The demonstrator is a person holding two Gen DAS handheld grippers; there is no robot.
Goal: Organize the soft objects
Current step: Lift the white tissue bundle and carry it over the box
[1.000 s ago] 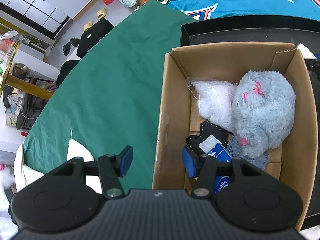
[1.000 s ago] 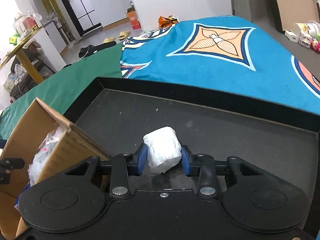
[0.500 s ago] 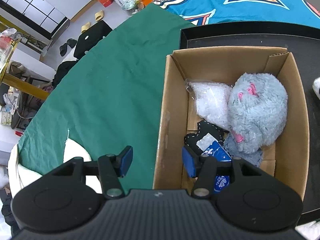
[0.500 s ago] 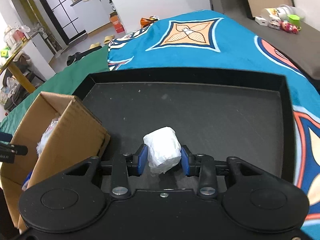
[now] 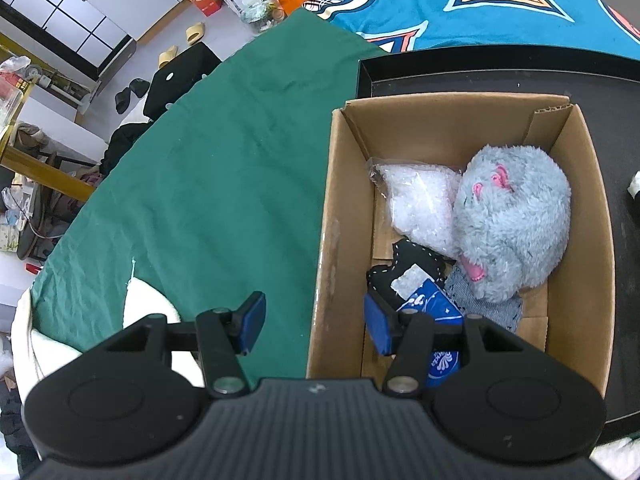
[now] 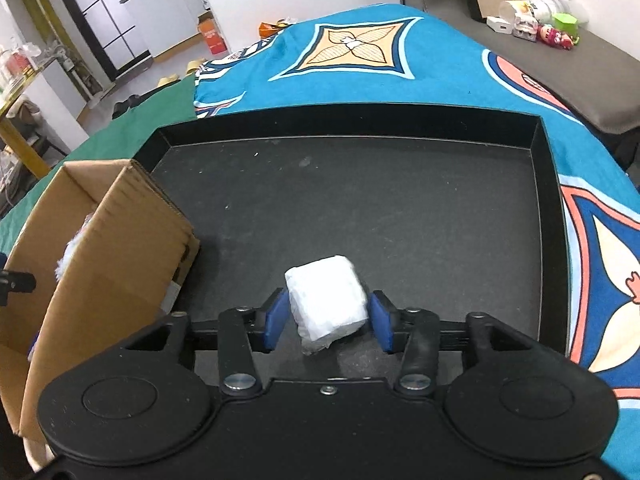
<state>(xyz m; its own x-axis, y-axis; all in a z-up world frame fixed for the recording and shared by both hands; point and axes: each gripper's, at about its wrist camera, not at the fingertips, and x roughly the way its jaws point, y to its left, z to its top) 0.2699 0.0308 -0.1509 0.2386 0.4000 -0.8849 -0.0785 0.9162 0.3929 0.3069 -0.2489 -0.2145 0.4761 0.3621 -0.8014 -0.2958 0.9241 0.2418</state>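
A cardboard box [image 5: 332, 216] stands in a black tray [image 6: 360, 184]. It holds a grey plush toy [image 5: 512, 224], a clear bag of white filling [image 5: 420, 200], a black pouch [image 5: 400, 268] and a blue tissue pack [image 5: 432, 308]. My left gripper [image 5: 316, 322] is open and straddles the box's left wall. My right gripper [image 6: 326, 320] holds a white wrapped soft bundle [image 6: 326, 304] above the tray floor, to the right of the box [image 6: 104, 248]; gaps show between its pads and the bundle.
The tray sits on a blue patterned cloth [image 6: 360, 52] beside a green cloth [image 5: 200, 168]. A white cushion [image 5: 148, 308] lies at the green cloth's near edge. Toys and cups [image 6: 536, 20] stand far right. Floor clutter lies beyond the table.
Both grippers have pulled back and up, so more of the tray and box shows. The right jaws have widened slightly around the white bundle. The left jaws have not changed.
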